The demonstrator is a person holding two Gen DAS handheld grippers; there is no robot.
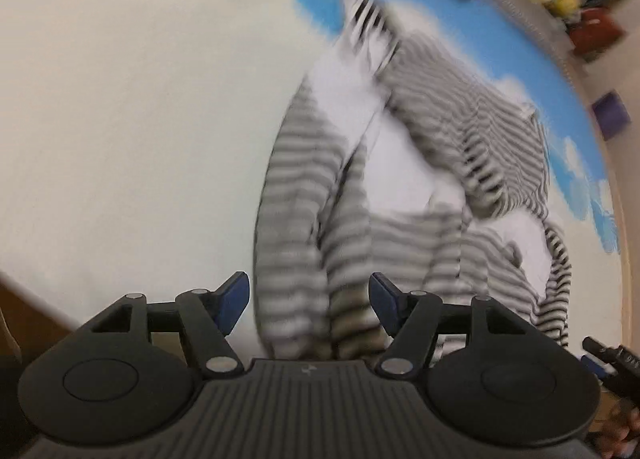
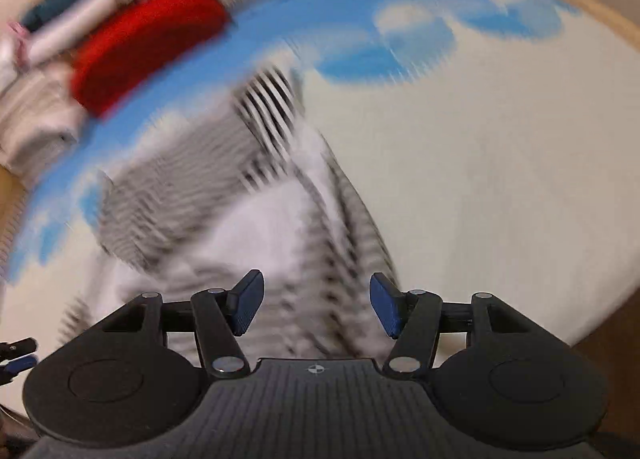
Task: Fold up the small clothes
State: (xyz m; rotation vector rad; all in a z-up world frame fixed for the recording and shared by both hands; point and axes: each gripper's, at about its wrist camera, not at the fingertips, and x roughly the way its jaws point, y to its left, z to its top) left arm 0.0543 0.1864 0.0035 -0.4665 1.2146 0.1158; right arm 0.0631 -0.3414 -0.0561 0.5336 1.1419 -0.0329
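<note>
Both views motion-blurred. Striped garment [image 1: 400, 187] lies crumpled on the white and blue mat [image 1: 120, 119], just ahead of both tongs. Left tongs [image 1: 309, 307] wide open, nothing gripped; right tongs [image 2: 316, 309] the same, cloth showing behind the gap. Fabric looks light, limp, will sag and bunch. I'd pinch hem or shoulder edges, not the loose middle.

Motion blur smears striped garment [image 1: 400, 187] in both views; red item [image 2: 144, 47] indistinct; garment's near edge hidden behind tool bodies.
</note>
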